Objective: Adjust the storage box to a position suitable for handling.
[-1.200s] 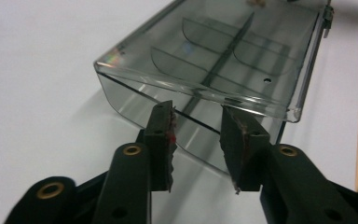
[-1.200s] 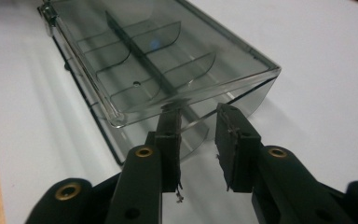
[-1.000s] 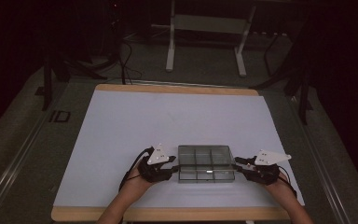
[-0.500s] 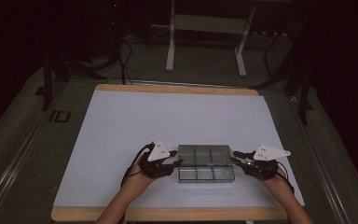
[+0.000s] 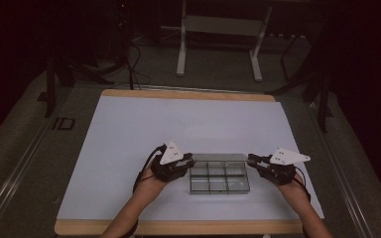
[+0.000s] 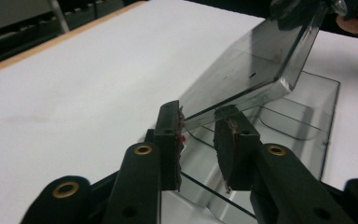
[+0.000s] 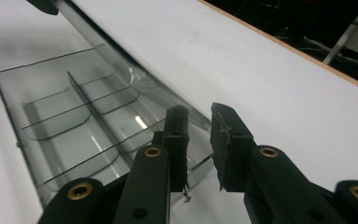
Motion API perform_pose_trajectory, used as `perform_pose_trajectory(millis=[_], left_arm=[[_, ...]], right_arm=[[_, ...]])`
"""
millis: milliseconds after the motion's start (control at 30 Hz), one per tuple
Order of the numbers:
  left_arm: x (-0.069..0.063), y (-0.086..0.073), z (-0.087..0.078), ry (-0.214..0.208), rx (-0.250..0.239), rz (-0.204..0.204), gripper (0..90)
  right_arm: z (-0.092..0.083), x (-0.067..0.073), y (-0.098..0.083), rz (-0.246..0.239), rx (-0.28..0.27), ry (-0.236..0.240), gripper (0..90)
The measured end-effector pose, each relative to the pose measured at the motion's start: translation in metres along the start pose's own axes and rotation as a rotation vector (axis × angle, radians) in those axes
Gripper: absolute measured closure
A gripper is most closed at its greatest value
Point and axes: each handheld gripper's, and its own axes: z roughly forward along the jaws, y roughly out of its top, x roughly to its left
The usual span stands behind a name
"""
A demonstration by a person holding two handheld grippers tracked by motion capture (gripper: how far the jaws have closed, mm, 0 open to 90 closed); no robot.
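Progress: the clear lid (image 6: 261, 60) of the compartment box (image 5: 219, 177) was already lifted partway, hinged up along one long side; opening it fully looked like what's left.
Left gripper (image 6: 200, 140): jaws had just been closing, lid's near corner edge sat between them, pads about touching it as far as I could tell.
Right gripper (image 7: 198, 140): same deal, jaws just closing in around the lid's thin edge (image 7: 186, 116), a sliver of gap on one side.
Box spot: right ahead of and below both sets of jaws, on the white table (image 5: 129, 134).
Materials: smoky see-through hard plastic, glossy, rounded dividers, six empty cells; jaws matte black with worn rubbery pads.
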Motion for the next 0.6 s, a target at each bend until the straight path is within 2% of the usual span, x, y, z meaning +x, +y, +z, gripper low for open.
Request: perform_pose_trajectory(millis=[267, 600], left_arm=[[0.008, 0.006, 0.004, 0.042, -0.025, -0.024, 77.2], [0.018, 0.007, 0.011, 0.048, -0.029, -0.057, 80.1]], right_arm=[[0.005, -0.005, 0.005, 0.012, -0.018, -0.041, 79.0], [0.013, -0.007, 0.011, 0.007, -0.026, -0.085, 79.1]])
